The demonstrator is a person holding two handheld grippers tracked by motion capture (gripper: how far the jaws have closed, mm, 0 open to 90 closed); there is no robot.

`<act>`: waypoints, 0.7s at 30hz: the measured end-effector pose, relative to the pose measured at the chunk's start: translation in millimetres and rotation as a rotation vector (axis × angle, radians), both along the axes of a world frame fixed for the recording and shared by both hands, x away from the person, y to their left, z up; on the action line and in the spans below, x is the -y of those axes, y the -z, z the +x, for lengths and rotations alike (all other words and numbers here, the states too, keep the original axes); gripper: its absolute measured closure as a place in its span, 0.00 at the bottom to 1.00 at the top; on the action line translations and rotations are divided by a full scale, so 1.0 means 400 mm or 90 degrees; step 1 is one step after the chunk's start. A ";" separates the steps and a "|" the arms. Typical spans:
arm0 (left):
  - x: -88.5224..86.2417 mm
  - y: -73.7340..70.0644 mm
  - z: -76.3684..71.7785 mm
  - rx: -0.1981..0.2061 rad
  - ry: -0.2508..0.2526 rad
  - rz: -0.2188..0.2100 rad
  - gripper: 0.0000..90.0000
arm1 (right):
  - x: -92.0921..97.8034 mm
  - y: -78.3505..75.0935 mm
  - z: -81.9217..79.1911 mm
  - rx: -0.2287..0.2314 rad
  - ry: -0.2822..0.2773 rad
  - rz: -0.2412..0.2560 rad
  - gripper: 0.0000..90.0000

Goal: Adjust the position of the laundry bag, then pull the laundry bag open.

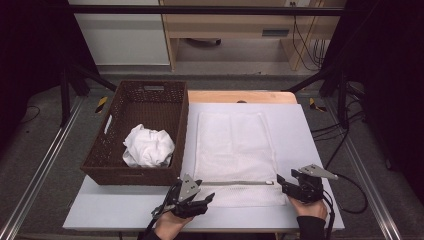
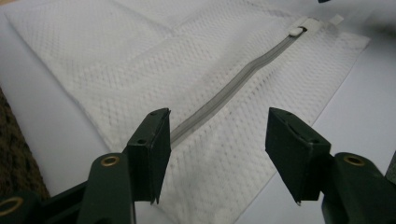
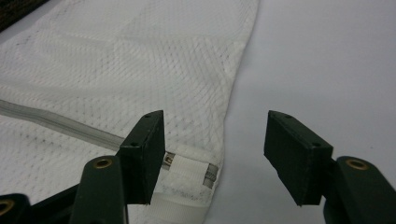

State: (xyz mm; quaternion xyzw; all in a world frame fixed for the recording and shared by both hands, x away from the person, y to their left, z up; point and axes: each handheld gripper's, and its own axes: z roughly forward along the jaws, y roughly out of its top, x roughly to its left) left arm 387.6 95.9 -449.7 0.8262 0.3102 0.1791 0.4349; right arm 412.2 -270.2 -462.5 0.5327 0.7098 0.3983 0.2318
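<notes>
High view: mesh bag [image 1: 232, 150] flat on tabletop, right of basket [image 1: 140, 132]. My left tool [image 1: 192, 200] spread over zipper's [image 2: 224, 91] closed end; right tool [image 1: 295, 186] spread beside zipper pull [image 3: 189, 169]. Step, I judge: opening bag. Next: pinch pull, left pins fabric.

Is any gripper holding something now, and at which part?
Nothing is held. The left gripper and right gripper are open above the white mesh zipper bag.
</notes>
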 end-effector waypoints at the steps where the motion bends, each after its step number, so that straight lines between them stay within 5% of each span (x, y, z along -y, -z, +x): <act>1: 0.006 -0.005 0.002 0.003 0.003 0.000 0.42 | 0.000 0.001 -0.003 0.001 -0.001 -0.001 0.41; 11: 0.104 -0.038 0.028 0.014 0.027 -0.011 0.38 | -0.002 0.006 -0.019 0.001 -0.006 0.005 0.39; 21: 0.196 -0.007 0.050 0.000 0.056 -0.010 0.40 | 0.004 0.015 -0.029 -0.014 -0.009 0.012 0.39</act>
